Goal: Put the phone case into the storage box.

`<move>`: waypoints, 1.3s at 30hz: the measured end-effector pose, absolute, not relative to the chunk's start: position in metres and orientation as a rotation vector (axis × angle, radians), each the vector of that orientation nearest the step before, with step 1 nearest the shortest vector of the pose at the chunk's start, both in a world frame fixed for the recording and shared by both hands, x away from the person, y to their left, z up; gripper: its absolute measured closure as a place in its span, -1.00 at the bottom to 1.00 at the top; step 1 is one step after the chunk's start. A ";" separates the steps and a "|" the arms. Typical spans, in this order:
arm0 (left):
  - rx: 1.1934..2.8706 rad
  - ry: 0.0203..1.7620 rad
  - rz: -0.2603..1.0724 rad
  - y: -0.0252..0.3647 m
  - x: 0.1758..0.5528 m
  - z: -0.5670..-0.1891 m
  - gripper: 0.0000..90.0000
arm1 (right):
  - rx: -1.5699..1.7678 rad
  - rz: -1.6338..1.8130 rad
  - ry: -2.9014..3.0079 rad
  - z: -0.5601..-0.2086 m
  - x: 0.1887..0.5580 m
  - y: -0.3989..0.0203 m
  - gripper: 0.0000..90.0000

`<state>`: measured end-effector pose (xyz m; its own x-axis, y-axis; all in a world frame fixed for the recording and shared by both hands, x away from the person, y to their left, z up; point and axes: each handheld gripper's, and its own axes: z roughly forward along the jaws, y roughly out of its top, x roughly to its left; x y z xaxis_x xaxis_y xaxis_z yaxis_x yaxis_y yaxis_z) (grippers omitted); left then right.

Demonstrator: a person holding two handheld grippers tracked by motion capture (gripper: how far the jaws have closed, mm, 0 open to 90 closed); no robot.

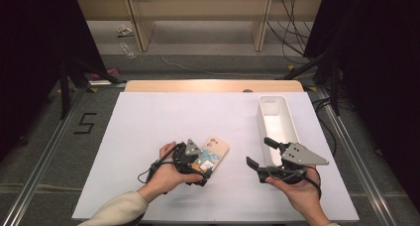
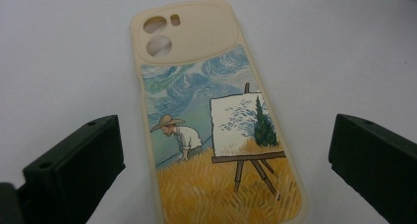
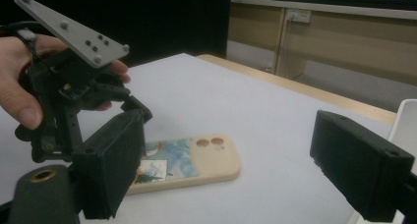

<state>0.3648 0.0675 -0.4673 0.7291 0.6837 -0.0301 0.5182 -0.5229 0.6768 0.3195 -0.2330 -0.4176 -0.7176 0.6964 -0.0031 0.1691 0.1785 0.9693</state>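
From the high view, my left hand-held gripper [image 1: 197,167] sits low over the near end of the phone case [image 1: 214,154], which lies flat on the white desk [image 1: 148,127], left of the long white bin [image 1: 277,119]. My right hand-held gripper [image 1: 261,155] hangs just beside the bin's near end, jaws spread wide and holding nothing. The case's long axis runs away from me and leans a little to the right, with its camera cut-outs at the far end. In the left gripper view the jaws stand open on either side of the phone case [image 2: 216,135], clear of both long edges, with the painted back facing up and the camera cut-outs farthest from the hand. I judge this to be the approach for a pick-up: the next move calls for lowering until the pads flank the case's edges, then closing across its narrow width. In the right gripper view, the phone case [image 3: 196,160] lies crosswise, camera end to the right, with the left hand-held gripper [image 3: 130,111] over its painted end and my own jaws open and empty.
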 end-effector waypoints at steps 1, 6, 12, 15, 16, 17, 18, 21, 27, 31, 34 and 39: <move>2.253 0.907 0.309 0.066 0.366 -0.468 -1.00 | 0.812 1.563 2.010 -0.417 0.319 -0.233 -0.68; 2.281 0.937 0.288 0.059 0.371 -0.473 -1.00 | 0.815 1.561 2.008 -0.417 0.319 -0.233 -0.68; 2.285 0.973 0.278 0.056 0.376 -0.474 -0.96 | 0.816 1.560 2.008 -0.417 0.319 -0.233 -0.68; 2.295 0.983 0.278 0.056 0.378 -0.476 -0.94 | 0.816 1.560 2.008 -0.417 0.319 -0.233 -0.68; 2.295 0.987 0.275 0.055 0.378 -0.477 -0.94 | 0.816 1.561 2.007 -0.417 0.319 -0.233 -0.68; 2.300 0.991 0.275 0.055 0.379 -0.478 -0.93 | 0.816 1.559 2.007 -0.418 0.319 -0.233 -0.68; 2.304 0.992 0.277 0.055 0.380 -0.479 -0.93 | 0.817 1.560 2.007 -0.418 0.319 -0.233 -0.68; 2.310 1.003 0.281 0.054 0.381 -0.480 -0.93 | 0.817 1.561 2.006 -0.418 0.319 -0.234 -0.68; 2.316 1.013 0.284 0.051 0.383 -0.482 -0.92 | 0.818 1.560 2.005 -0.418 0.319 -0.234 -0.68; 2.316 1.029 0.288 0.051 0.384 -0.483 -0.91 | 0.820 1.566 2.003 -0.418 0.320 -0.234 -0.68; 2.319 1.029 0.288 0.050 0.384 -0.484 -0.91 | 0.821 1.568 2.000 -0.417 0.320 -0.234 -0.68; 2.325 1.033 0.292 0.048 0.384 -0.486 -0.91 | 0.820 1.568 2.000 -0.418 0.320 -0.234 -0.68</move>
